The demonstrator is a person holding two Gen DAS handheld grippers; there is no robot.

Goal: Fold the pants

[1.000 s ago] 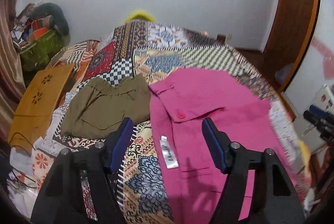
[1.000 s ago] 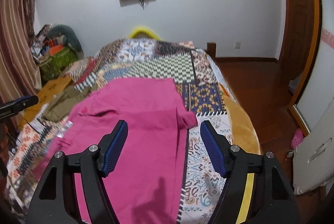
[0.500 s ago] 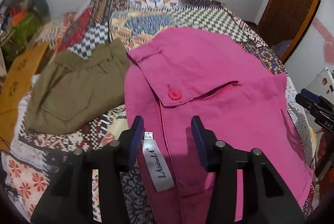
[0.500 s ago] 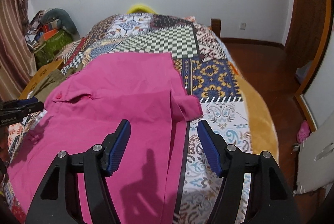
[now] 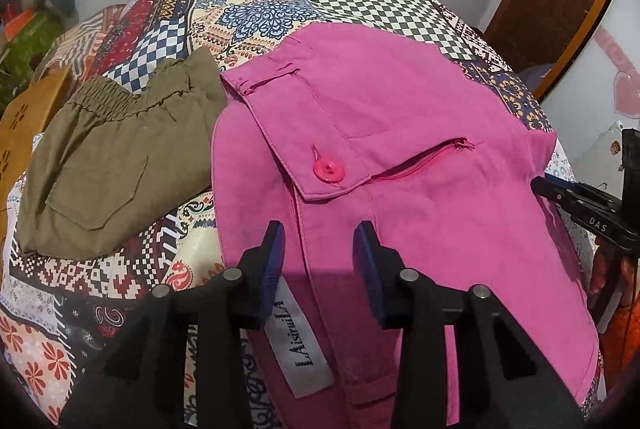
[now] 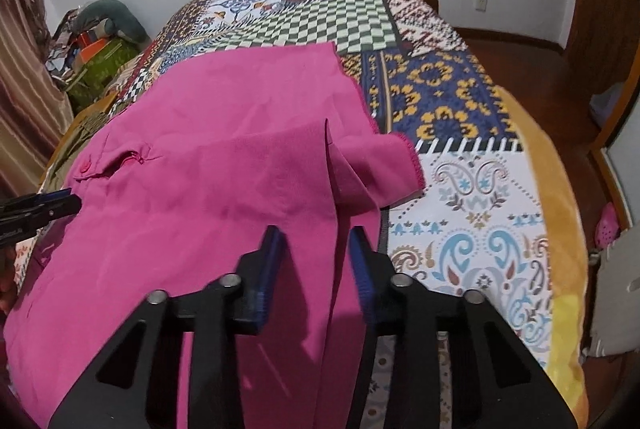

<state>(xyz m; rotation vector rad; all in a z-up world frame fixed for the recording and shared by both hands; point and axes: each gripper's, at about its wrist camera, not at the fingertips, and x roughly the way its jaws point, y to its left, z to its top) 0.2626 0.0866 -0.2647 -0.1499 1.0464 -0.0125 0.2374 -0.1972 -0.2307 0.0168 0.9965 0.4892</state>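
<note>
The pink pants (image 5: 420, 157) lie spread on the patterned bed (image 6: 480, 197), just beside some folded olive shorts (image 5: 108, 165). The left gripper (image 5: 318, 249) near the waistband and the right gripper (image 6: 316, 253) by the leg's edge both have narrow, closing jaws with pink cloth between them, not yet visibly pinched. This looks like the grasping step; next, both need a firm pinch before lifting to fold.

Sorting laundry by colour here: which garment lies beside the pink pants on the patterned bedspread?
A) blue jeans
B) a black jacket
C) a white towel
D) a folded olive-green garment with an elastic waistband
D: the olive-green garment, elastic-waisted, lies left of the pink pants.
</note>
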